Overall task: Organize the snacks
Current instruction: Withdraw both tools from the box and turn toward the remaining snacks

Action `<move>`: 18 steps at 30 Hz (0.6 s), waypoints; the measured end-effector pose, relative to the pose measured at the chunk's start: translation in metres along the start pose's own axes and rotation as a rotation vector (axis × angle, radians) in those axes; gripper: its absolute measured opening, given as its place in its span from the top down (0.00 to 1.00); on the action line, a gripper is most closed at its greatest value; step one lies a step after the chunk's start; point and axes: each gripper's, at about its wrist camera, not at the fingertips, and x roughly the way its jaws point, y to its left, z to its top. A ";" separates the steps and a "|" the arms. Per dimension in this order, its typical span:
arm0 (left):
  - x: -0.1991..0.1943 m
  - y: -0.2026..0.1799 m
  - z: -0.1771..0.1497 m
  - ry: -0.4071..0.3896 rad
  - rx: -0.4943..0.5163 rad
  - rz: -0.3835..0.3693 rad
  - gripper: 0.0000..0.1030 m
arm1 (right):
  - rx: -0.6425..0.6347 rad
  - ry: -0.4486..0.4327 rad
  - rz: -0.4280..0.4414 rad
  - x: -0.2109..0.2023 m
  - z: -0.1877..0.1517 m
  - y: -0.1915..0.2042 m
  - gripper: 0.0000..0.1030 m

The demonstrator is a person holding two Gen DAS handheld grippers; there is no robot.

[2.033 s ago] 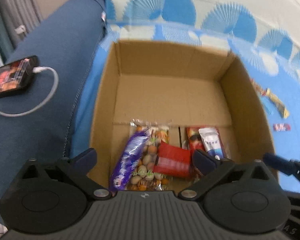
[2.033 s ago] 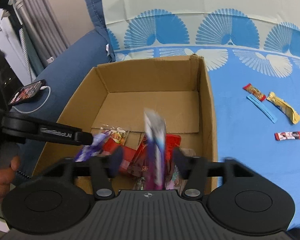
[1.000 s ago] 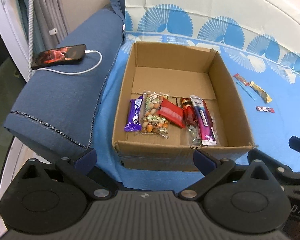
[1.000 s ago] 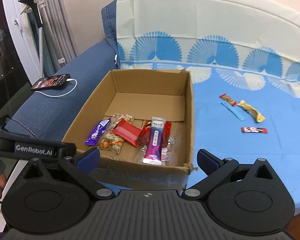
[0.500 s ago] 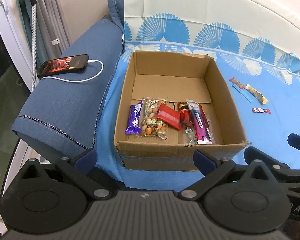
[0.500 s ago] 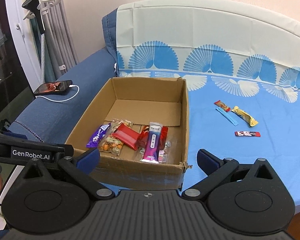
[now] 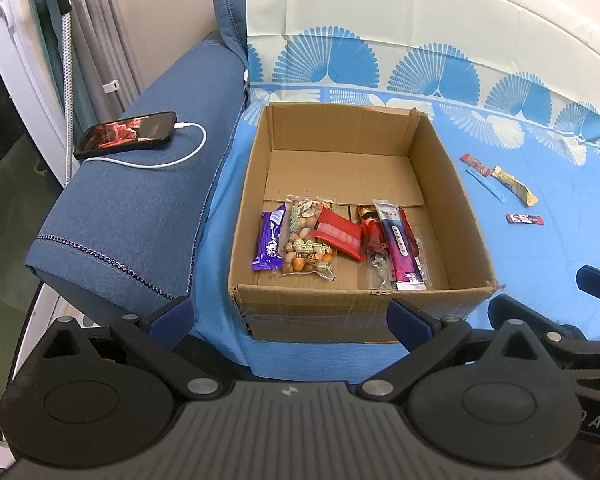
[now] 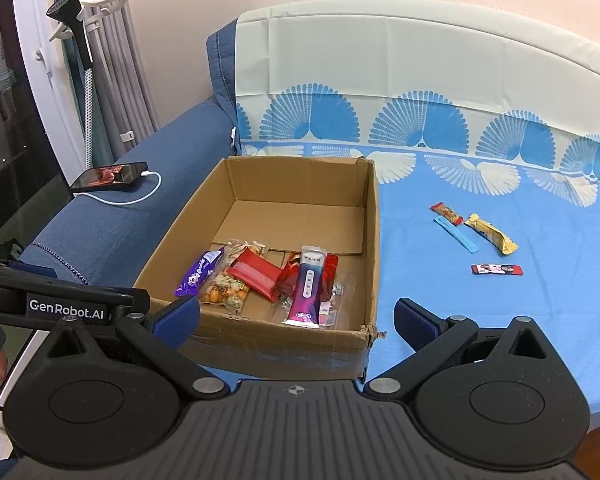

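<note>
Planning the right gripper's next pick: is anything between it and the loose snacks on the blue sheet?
Nothing visible. The right gripper is open and empty; bare sheet leads to the black-and-red bar. The cardboard box sits left of that path.

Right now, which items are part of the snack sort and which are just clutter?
Job:
cardboard box
snacks in box: purple bar, nut bag, red pack, pink stick
loose on sheet: red bar, yellow bar, blue strip, small bar

Clutter:
phone
charging cable

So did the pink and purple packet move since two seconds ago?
Yes. Back then it was upright in the right hand-held gripper over the cardboard box; now the pink and purple packet lies flat on the box floor, near its front wall.
</note>
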 end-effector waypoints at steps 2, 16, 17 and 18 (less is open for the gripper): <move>0.001 -0.001 0.001 0.003 0.006 0.003 0.00 | 0.003 0.003 0.003 0.001 0.000 -0.001 0.00; 0.009 -0.033 0.031 0.010 0.067 0.016 0.00 | 0.108 -0.008 -0.025 0.010 0.003 -0.045 0.00; 0.009 -0.039 0.035 0.007 0.077 0.014 0.00 | 0.122 -0.013 -0.034 0.010 0.003 -0.051 0.00; 0.010 -0.046 0.040 0.005 0.088 0.009 0.00 | 0.139 -0.019 -0.049 0.010 0.003 -0.060 0.00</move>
